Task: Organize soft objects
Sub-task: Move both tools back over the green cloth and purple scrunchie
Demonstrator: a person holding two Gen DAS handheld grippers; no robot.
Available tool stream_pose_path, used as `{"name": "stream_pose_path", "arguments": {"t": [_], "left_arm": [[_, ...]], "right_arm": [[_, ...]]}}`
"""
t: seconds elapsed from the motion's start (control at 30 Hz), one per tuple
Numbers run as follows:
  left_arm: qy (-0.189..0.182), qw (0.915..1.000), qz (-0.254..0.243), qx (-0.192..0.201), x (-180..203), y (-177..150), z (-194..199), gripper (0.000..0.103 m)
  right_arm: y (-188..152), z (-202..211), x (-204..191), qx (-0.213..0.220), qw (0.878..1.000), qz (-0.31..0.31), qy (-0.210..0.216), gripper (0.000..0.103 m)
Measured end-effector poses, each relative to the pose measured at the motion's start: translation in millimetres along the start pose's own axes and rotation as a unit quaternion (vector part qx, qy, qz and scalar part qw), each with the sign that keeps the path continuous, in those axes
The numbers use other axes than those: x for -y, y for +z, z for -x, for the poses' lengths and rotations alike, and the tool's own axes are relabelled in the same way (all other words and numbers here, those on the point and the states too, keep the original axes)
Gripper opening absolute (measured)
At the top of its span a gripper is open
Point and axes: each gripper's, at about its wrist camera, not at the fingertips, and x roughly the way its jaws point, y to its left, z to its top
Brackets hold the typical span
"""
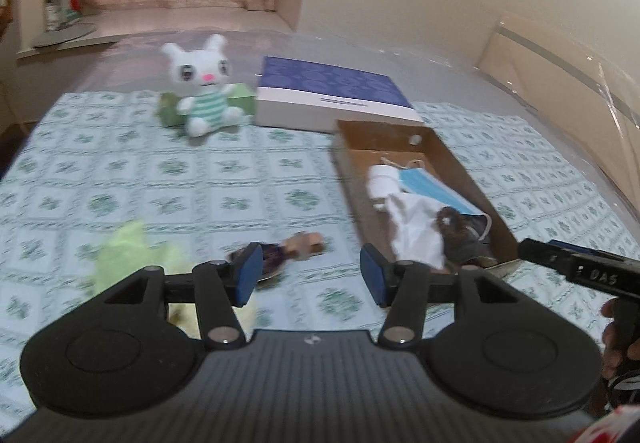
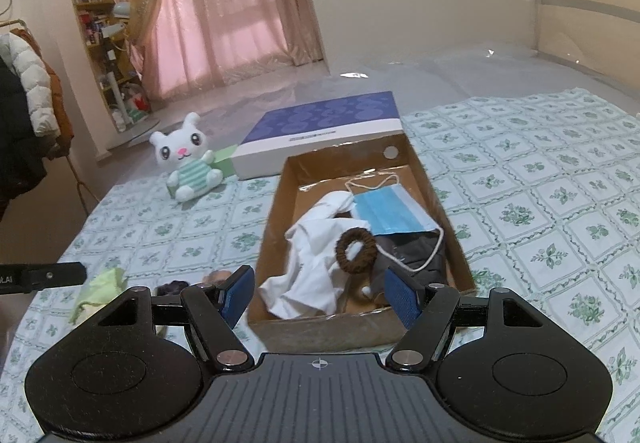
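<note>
A brown cardboard box (image 2: 452, 227) lies on the bed and holds a white cloth (image 2: 316, 263), a blue face mask (image 2: 388, 213), a brown hair tie (image 2: 356, 251) and a dark cloth (image 2: 416, 255). The box also shows in the left wrist view (image 1: 456, 163). My right gripper (image 2: 322, 297) is open and empty over the box's near end. My left gripper (image 1: 312, 275) is open and empty above the bedsheet. A small dark and tan soft item (image 1: 294, 249) lies just beyond its left finger. A light green cloth (image 1: 136, 255) lies to the left. A white plush bunny (image 1: 202, 91) sits far off.
A purple and white box lid (image 1: 336, 95) lies behind the cardboard box, next to a green block (image 1: 240, 97) behind the bunny. The bed has a green-patterned sheet (image 1: 120, 183). A headboard under plastic (image 2: 580, 23) stands at the right. A coat rack (image 2: 24, 99) stands at the left.
</note>
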Motion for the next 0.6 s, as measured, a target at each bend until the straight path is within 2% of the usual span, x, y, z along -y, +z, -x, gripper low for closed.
{"name": "stream_pose_path", "arguments": {"t": [0.3,0.6], "left_arm": [[0.06,0.9978,0.023,0.013,-51.0,-23.3,47.0,0.053],[0.099,0.9936,0.053,0.007,-88.7,-45.3,69.6,0.053]], "right_arm": [[-13.5,9.2,-27.4,-0.006,0.999,0.007,0.033,0.071],[-31.0,-2.2,-56.8,-0.036,0.997,0.024,0.065,0.071]]}}
